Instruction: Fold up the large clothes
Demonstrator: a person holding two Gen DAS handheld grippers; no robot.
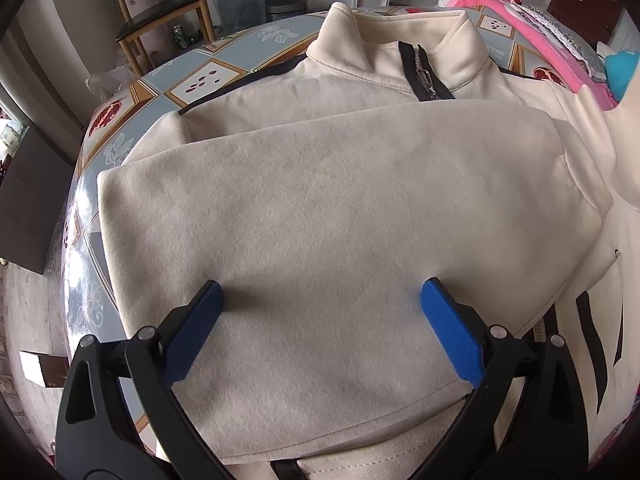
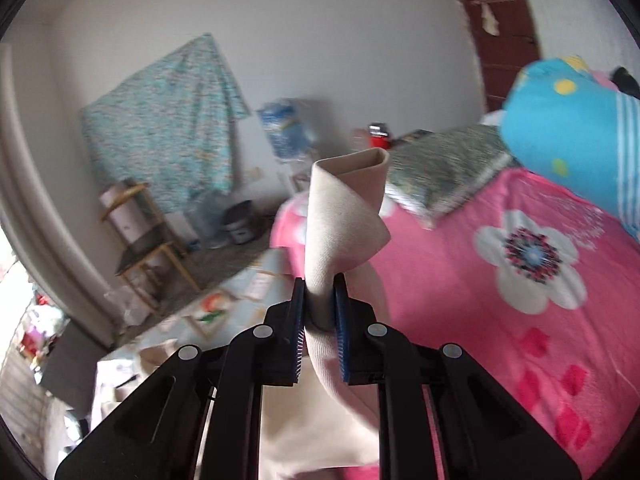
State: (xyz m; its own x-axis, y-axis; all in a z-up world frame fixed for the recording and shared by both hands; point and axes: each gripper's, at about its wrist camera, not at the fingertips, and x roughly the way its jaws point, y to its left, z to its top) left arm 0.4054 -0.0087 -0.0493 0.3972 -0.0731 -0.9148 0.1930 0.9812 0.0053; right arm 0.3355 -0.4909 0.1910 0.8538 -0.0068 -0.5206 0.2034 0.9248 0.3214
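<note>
The cream fleece zip-collar jacket [image 1: 320,208] lies spread on the patterned tabletop [image 1: 200,76], one panel folded across its chest. The left tongs [image 1: 322,312] hover open over that panel, gripping nothing. The right tongs [image 2: 320,308] pinch a lifted cuff or edge. Thick, soft and limp, it will likely sag; hems and seams give the best hold.
</note>
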